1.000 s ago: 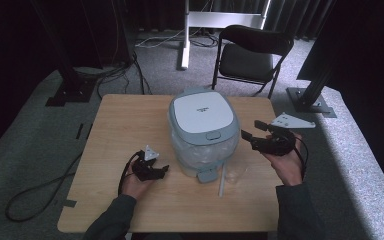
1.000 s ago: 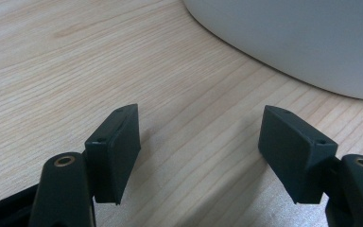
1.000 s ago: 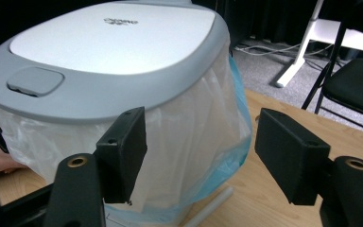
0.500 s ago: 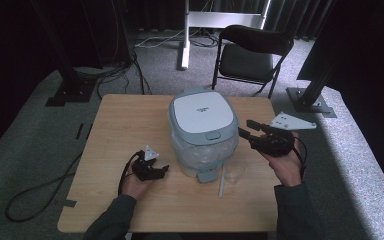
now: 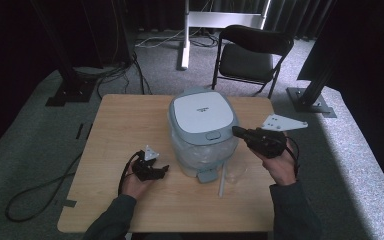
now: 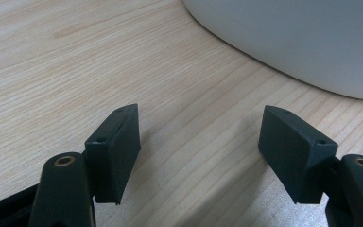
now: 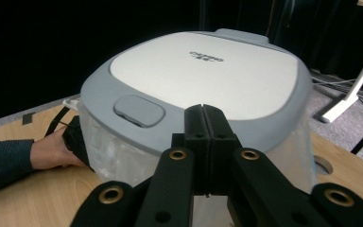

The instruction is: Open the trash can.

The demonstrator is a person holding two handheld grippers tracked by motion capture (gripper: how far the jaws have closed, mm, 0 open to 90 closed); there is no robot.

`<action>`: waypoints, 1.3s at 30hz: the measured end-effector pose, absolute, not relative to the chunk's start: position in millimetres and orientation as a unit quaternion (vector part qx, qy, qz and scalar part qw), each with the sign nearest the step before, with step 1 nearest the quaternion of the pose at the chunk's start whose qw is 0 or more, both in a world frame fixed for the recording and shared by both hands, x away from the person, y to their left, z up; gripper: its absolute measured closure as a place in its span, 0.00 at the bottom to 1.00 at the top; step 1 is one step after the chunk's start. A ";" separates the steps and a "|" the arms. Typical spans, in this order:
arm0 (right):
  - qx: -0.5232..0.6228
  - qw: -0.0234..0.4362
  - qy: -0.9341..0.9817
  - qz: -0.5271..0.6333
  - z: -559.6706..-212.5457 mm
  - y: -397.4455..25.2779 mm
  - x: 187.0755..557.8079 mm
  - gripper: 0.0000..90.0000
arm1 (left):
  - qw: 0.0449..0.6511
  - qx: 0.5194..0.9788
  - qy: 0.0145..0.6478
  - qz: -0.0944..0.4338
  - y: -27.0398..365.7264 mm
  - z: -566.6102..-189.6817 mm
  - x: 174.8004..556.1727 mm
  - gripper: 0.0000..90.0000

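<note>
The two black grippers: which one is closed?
The right gripper, beside the grey-lidded rice cooker; its jaws touch. The left gripper has its jaws wide apart.

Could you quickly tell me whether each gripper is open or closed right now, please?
Left gripper: open, holding nothing, low over the table.
Right gripper: closed, empty, by the rice cooker lid.

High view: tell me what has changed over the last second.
The right gripper, jaws shut and empty, has moved left toward the rice cooker, its tip now at the rim of the lid near the latch button. Nothing was grasped or released. The left gripper stayed open beside the cooker's base, and the cooker, measuring cup and white spatula have not moved.
</note>
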State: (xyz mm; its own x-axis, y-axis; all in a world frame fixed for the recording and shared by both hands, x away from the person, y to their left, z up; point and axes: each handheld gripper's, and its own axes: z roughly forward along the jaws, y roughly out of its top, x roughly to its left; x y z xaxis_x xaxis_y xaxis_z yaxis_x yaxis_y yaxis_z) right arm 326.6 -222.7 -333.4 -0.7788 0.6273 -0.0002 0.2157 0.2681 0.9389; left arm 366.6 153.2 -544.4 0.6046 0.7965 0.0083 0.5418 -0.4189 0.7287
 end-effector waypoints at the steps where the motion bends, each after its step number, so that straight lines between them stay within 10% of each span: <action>1: 0.271 0.190 0.774 0.540 -333.5 -221.1 326.8 1.00 | 0.354 0.823 0.407 0.180 153.2 -544.4 366.6 0.34; 39: 0.239 0.158 0.790 0.542 -335.4 -190.8 332.7 1.00 | 0.353 0.823 0.407 0.180 153.1 -544.4 366.5 0.34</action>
